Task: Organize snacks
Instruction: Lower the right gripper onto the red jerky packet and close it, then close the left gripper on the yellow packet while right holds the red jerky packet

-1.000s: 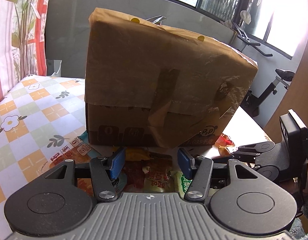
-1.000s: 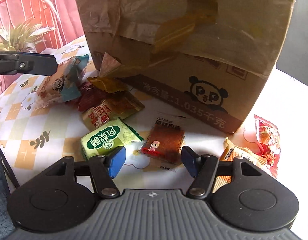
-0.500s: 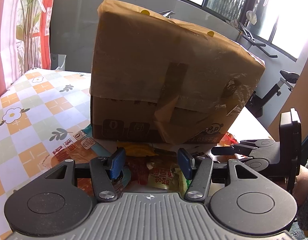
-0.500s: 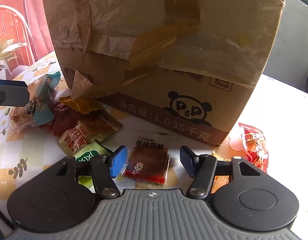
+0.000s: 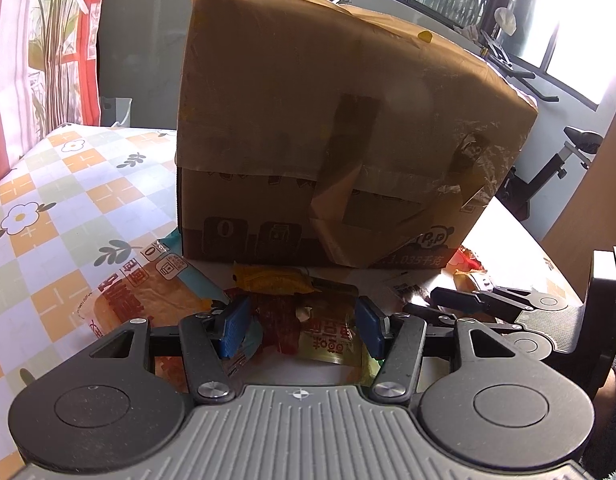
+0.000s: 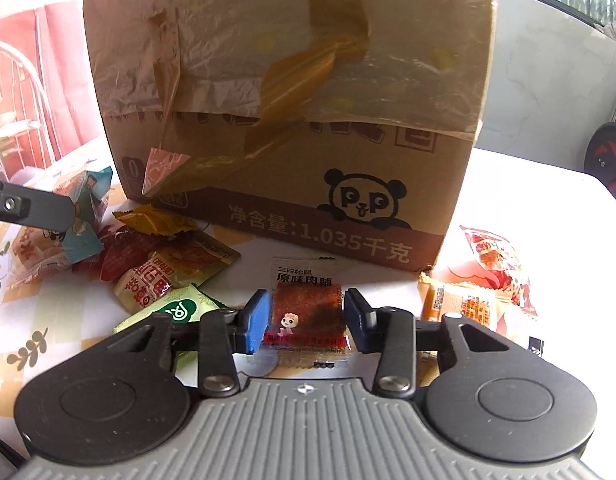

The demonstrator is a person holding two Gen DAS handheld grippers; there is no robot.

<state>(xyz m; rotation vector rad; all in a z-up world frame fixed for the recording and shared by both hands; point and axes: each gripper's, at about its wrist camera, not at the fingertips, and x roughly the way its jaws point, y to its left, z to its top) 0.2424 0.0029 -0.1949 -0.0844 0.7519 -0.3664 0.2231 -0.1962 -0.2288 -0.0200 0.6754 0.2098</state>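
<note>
Snack packets lie on the table in front of a tall taped cardboard box (image 6: 287, 100). My right gripper (image 6: 305, 316) is down at a flat brown meat jerky packet (image 6: 308, 300); its jaws are closing and the blue pads touch the packet's two side edges. My left gripper (image 5: 301, 330) hangs open over a pile holding a red packet (image 5: 277, 320), a gold packet (image 5: 328, 332) and a yellow wrapper (image 5: 271, 278), gripping none of them. The right gripper (image 5: 468, 300) also shows low at the right of the left wrist view.
An orange bread packet (image 5: 143, 296) lies left of the pile on the checked tablecloth (image 5: 47, 208). A green packet (image 6: 179, 310) sits left of the jerky. An orange packet (image 6: 464, 304) and a red-and-white one (image 6: 496, 256) lie at the right. The box (image 5: 328, 140) blocks the way ahead.
My right gripper has sunk and swung right, centring on the jerky packet, and its jaws have narrowed onto the packet's edges. The left gripper has stayed open and nearly still.
</note>
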